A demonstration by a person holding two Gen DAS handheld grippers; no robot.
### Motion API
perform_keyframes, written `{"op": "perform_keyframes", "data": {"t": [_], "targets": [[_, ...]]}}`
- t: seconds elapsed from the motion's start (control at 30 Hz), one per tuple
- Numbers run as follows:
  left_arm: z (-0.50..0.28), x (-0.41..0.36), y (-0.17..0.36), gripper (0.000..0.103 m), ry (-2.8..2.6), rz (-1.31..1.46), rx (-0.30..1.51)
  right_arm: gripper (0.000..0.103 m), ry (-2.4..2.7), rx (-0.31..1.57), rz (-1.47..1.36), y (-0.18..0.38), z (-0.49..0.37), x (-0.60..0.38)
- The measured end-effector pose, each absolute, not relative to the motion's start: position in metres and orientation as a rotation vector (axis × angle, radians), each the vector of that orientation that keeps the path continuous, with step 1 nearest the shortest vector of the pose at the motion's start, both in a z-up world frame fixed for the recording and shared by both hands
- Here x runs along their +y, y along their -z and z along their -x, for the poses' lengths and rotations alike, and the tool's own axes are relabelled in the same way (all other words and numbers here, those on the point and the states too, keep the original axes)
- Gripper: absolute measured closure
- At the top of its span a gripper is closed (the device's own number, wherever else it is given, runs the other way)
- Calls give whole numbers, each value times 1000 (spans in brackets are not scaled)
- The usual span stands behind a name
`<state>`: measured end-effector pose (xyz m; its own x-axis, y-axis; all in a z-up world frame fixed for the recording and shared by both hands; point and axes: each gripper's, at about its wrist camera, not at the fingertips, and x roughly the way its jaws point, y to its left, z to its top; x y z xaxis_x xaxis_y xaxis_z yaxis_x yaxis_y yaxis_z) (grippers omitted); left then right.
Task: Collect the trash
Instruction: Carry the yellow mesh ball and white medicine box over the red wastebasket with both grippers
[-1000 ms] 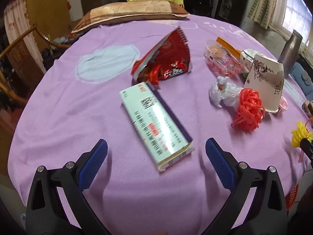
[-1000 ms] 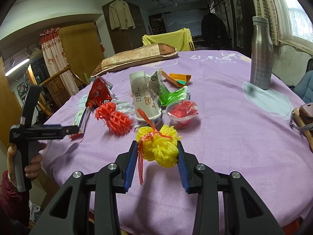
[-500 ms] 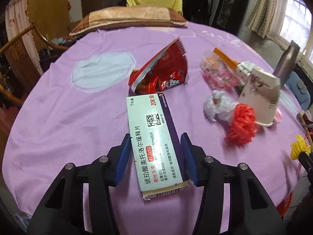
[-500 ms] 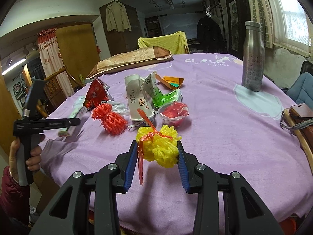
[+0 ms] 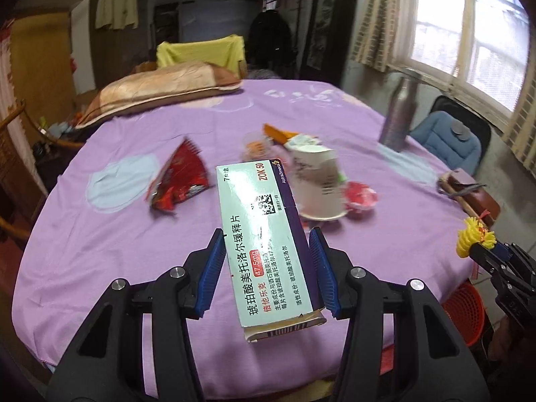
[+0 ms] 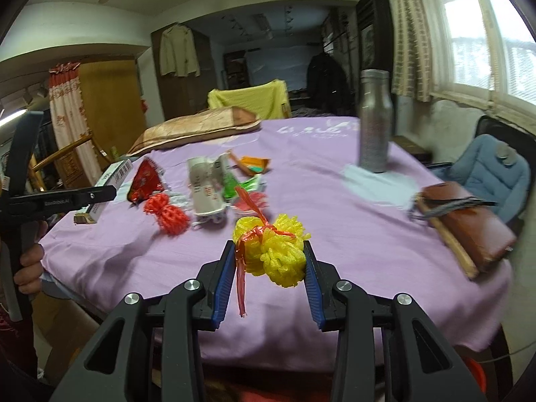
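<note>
So your left gripper has just clamped down on the medicine box: a second ago the jaws were wide open with the box flat on the purple tablecloth, now the blue pads press its long sides and it's lifted clear, tilted nose-up away from you. That's one more bit of trash off the table, and I'd say the orange bin showing past the table edge is where it goes next. The red snack bag, paper cup and the rest are still lying out there, so plenty left. The left gripper points downward across the table; from the right wrist view you can see your hand around its handle. Your right gripper is closed on the yellow mesh ball, same as before, held just above the near edge, pointing slightly down
</note>
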<state>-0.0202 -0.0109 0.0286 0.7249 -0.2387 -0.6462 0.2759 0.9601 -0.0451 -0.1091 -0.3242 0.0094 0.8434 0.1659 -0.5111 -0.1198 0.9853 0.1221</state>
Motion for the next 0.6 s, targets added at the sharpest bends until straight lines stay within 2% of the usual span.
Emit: {"op": "perform_keyframes", "data": {"t": [0.37, 0.6], "targets": [[54, -119, -46, 52, 505, -167, 653, 64, 71, 500, -130, -15, 178, -409], [76, -199, -43, 52, 663, -248, 653, 64, 218, 522, -169, 7, 209, -459]]}}
